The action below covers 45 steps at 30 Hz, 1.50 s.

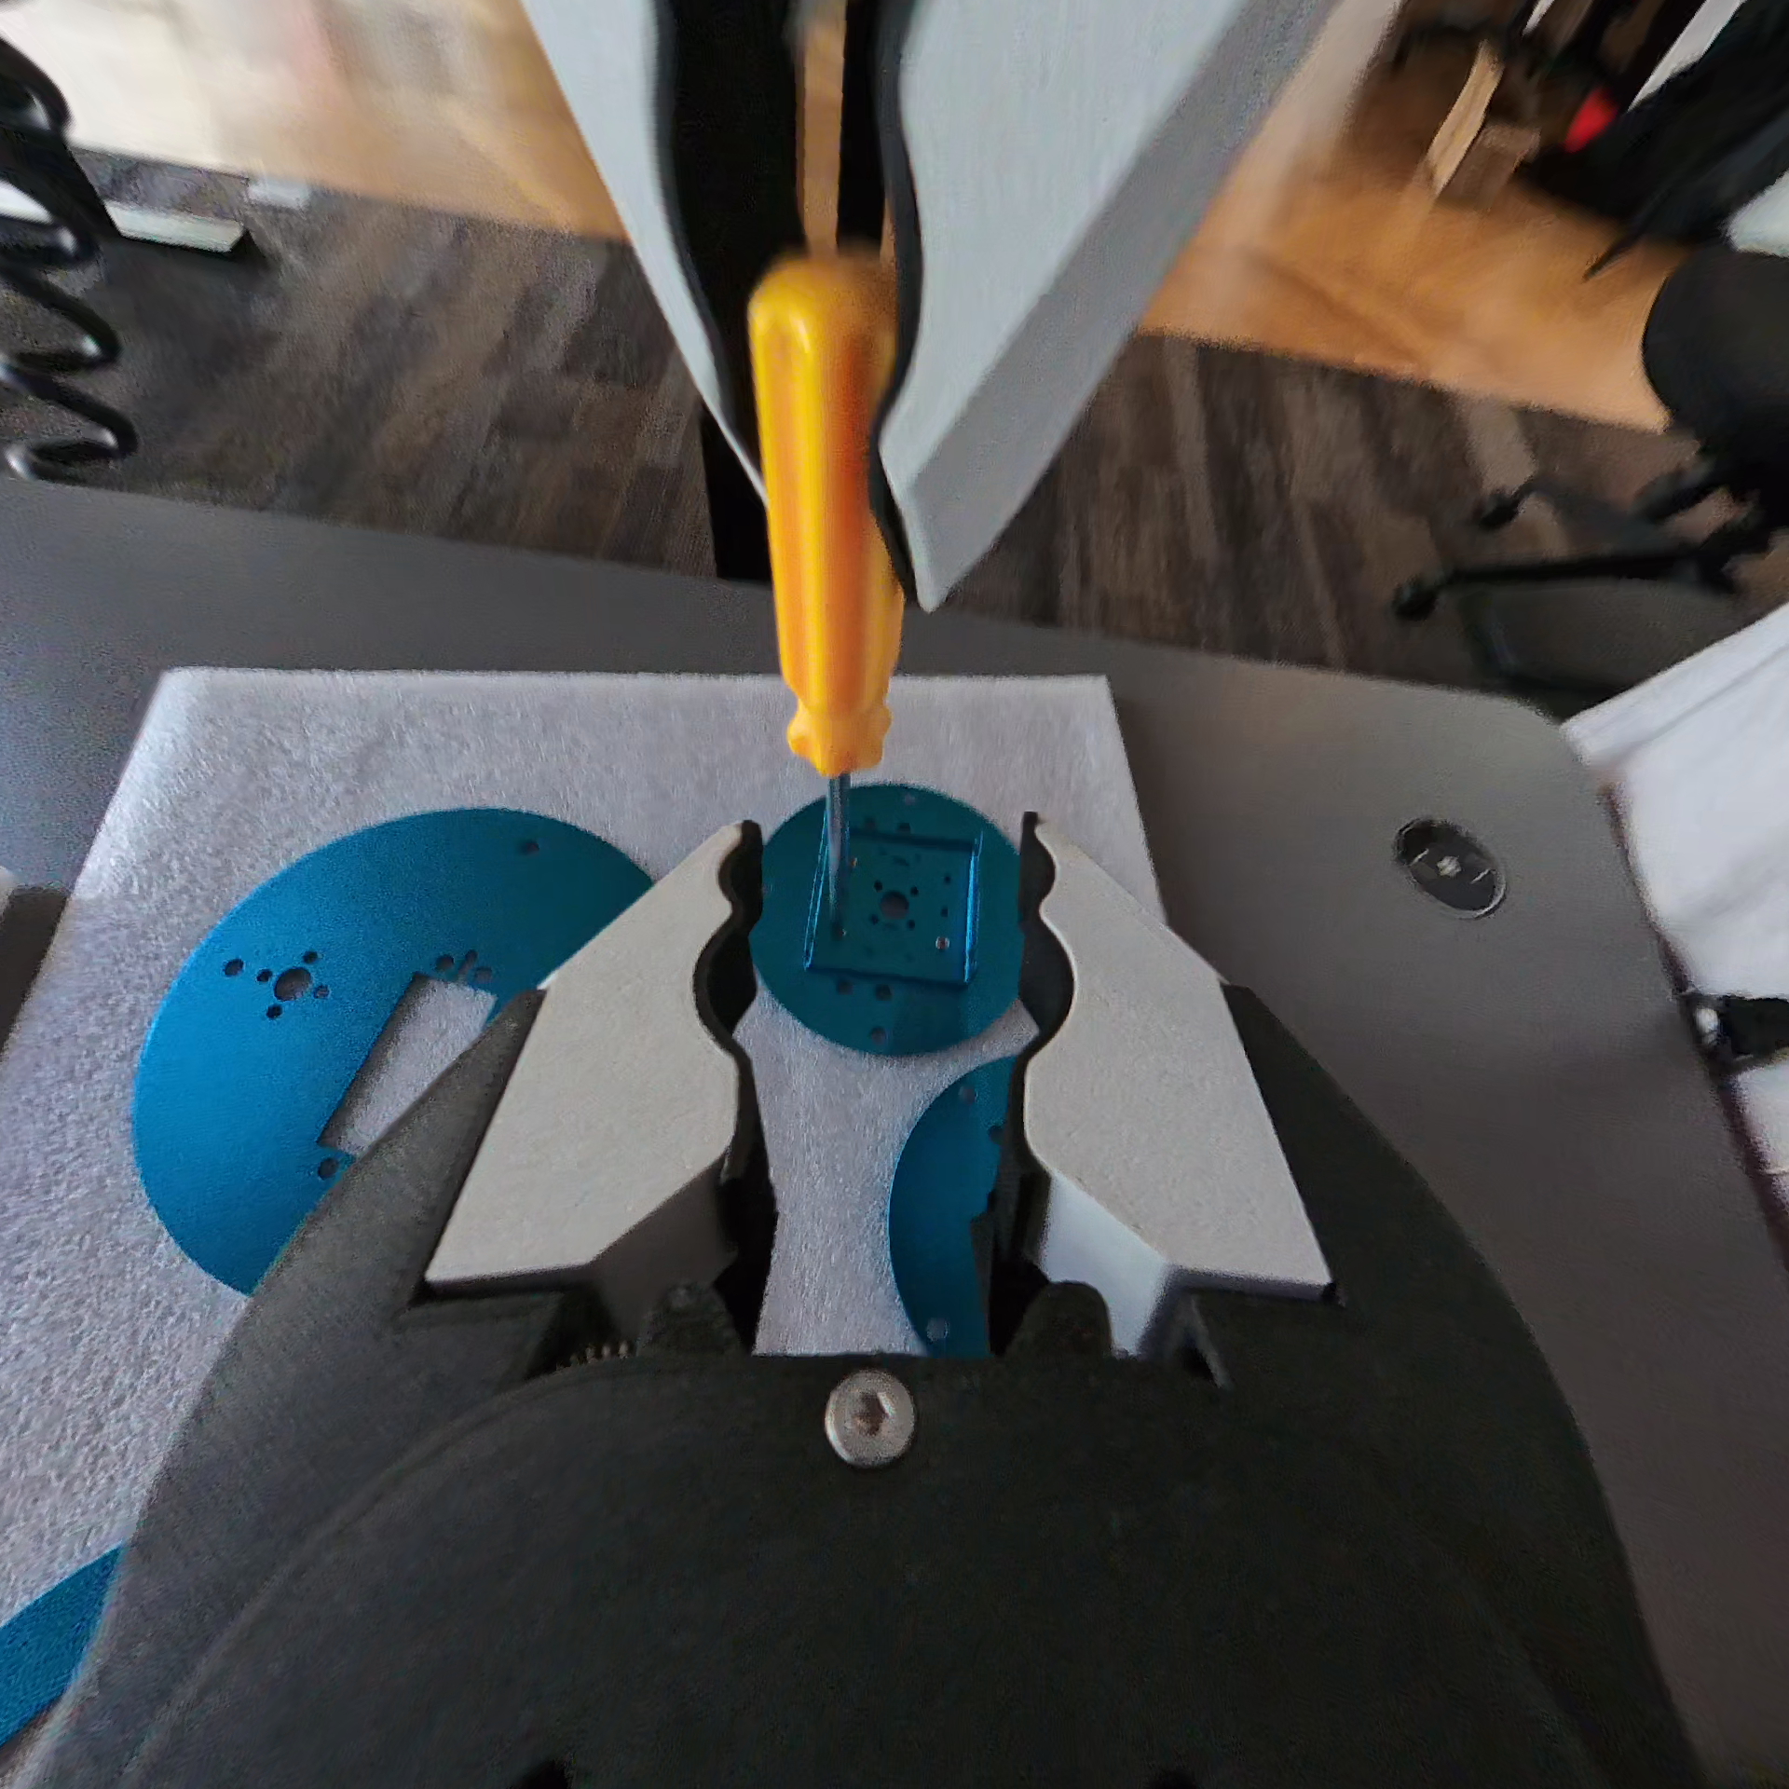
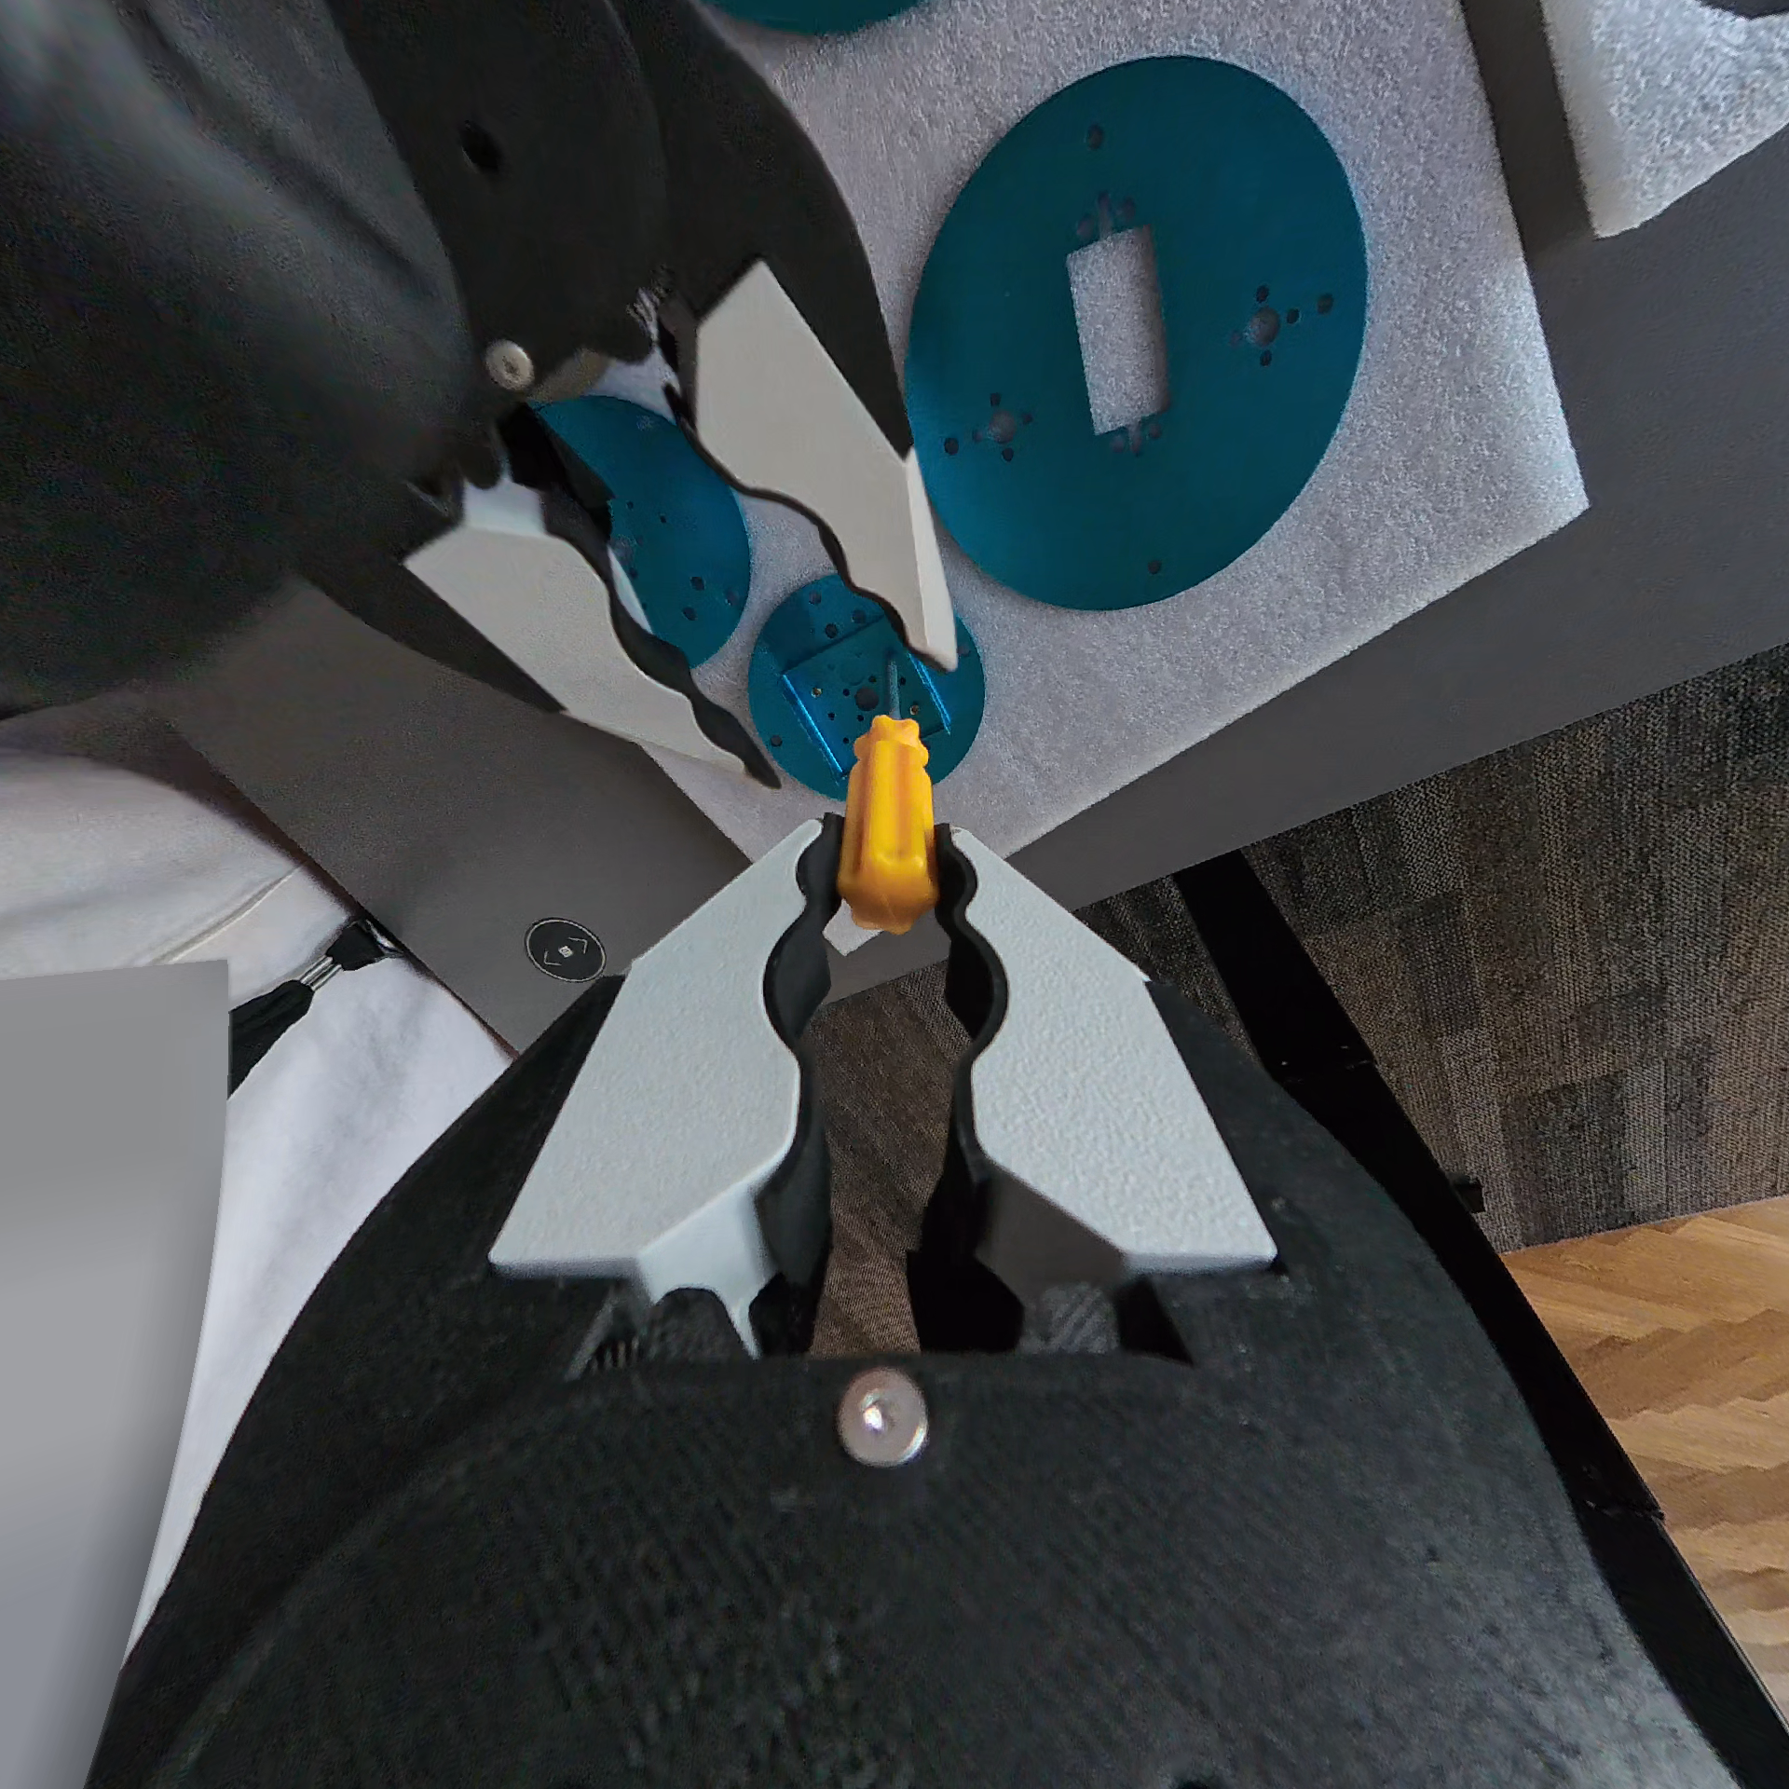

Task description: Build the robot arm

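Right gripper [image 2: 883,840] clamps screwdriver [image 2: 883,833]; left gripper [image 1: 886,833] straddles small disc [image 1: 886,920].

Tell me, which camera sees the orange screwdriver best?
The left wrist view: the orange screwdriver shows handle to tip, upright over the small blue disc. The right wrist view shows mostly its handle end, pinched by the right gripper.

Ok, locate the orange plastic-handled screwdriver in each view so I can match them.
Left wrist view: orange plastic-handled screwdriver upper centre, upright, tip down on the blue square bracket.
Right wrist view: centre, handle clamped in the right gripper.
Shared landmark: small blue round plate under the bracket.
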Each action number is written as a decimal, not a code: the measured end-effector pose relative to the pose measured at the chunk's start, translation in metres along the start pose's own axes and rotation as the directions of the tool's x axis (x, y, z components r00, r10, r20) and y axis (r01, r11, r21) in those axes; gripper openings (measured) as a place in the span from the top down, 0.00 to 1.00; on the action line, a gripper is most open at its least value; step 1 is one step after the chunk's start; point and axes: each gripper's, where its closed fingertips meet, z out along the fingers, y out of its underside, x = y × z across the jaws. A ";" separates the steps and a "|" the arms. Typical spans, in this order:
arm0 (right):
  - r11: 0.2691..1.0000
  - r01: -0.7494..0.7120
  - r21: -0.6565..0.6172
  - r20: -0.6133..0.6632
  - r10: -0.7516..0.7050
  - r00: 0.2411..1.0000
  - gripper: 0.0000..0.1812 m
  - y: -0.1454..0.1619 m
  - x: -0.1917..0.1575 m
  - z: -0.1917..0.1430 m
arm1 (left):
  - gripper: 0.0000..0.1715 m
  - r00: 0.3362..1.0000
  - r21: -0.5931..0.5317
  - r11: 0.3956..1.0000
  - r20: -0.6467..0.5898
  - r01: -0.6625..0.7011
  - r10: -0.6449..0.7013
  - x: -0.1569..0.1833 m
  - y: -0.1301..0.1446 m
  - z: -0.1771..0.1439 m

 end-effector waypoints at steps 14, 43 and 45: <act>0.982 0.186 0.039 0.073 -0.189 0.979 0.89 -0.001 -0.005 -0.004 | 0.90 0.984 0.150 0.978 0.131 -0.143 0.124 -0.007 -0.034 -0.003; 0.524 0.834 0.172 -0.136 -0.826 0.547 0.90 -0.002 -0.014 -0.011 | 0.91 0.985 0.155 0.974 0.081 -0.163 0.152 0.000 -0.032 -0.003; 0.546 0.820 0.174 -0.119 -0.814 0.568 0.90 -0.001 -0.013 -0.011 | 0.91 0.986 0.154 0.975 0.079 -0.158 0.148 0.001 -0.032 -0.003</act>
